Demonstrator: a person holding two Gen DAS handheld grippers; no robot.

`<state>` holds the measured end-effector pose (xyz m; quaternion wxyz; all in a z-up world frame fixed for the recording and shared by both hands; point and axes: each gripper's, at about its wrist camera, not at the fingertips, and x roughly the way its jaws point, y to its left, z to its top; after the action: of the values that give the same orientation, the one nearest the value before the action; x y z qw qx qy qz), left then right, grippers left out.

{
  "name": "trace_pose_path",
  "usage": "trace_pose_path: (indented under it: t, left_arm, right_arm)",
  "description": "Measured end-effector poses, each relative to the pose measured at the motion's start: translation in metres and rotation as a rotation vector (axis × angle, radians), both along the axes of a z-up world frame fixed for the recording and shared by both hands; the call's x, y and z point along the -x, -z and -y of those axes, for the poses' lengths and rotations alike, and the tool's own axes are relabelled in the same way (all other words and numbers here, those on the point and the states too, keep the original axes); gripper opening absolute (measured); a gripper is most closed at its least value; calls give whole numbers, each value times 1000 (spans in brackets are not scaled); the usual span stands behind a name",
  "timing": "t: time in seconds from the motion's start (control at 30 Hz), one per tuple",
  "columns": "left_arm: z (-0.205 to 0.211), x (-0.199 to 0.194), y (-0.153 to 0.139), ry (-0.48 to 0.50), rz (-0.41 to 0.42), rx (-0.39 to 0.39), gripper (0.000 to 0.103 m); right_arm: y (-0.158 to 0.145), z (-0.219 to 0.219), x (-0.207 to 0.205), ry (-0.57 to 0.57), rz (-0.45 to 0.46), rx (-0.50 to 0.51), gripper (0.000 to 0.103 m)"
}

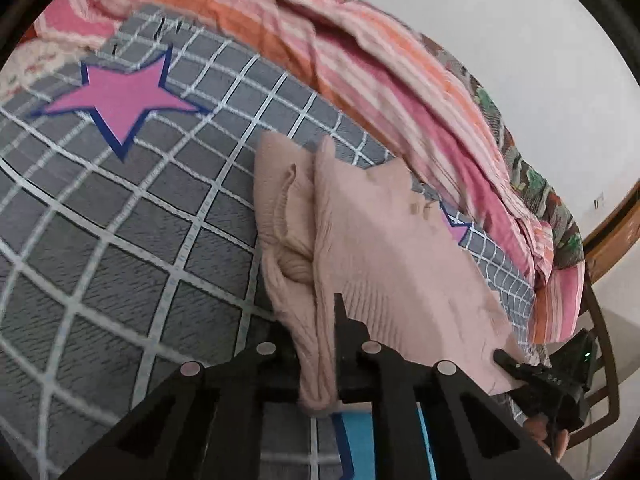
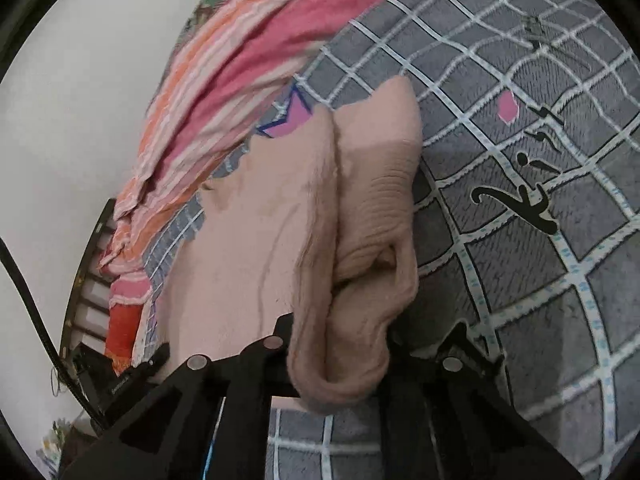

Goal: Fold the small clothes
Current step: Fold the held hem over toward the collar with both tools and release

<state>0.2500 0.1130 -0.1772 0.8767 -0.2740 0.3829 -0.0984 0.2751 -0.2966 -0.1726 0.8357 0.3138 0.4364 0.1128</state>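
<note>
Between my left gripper's fingers a bunched near hem of the pink knit garment sits clamped, the jaws drawn close together on the folds. At my right gripper I see the same thing: a thick roll of that hem pinched between the jaws, which stand nearly together around it. From the left wrist view my right gripper's finger tip shows at the garment's right-hand near corner, so I judge the two grips to be at opposite ends of one edge, with the cloth spanning between them.

From both grips the garment runs away from me, its long axis lying roughly along the line the fingers point, up and over the grey checked bedsheet. It lies on the sheet already doubled along a lengthwise crease, a ribbed sleeve or side panel tucked against the main body. Its far end reaches toward the pink star print on the sheet.

Neither hand is clearly nearer; both hold the near edge, so the coming move, as I read it, is to carry that edge forward over the far end, both hands travelling together along the long axis.

Beyond the garment, a pink and orange striped blanket is heaped along the far side of the bed, close enough that the far end nearly meets it
</note>
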Motion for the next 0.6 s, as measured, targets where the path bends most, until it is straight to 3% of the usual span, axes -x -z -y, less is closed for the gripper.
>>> trace_pose_path:
  t: [0.5,0.53,0.6]
  left_arm:
    - [13,118,-17,44,17,-96,12]
    - [15,120,-18,52,23,-118,13]
    - [15,120,-21,61,22,-166,20]
  right_arm:
    - [-26,8,131,-80,36,113,9]
    - [-26,9,136,-78,41,123,10]
    - [-25,10,140,-71,26,169,22]
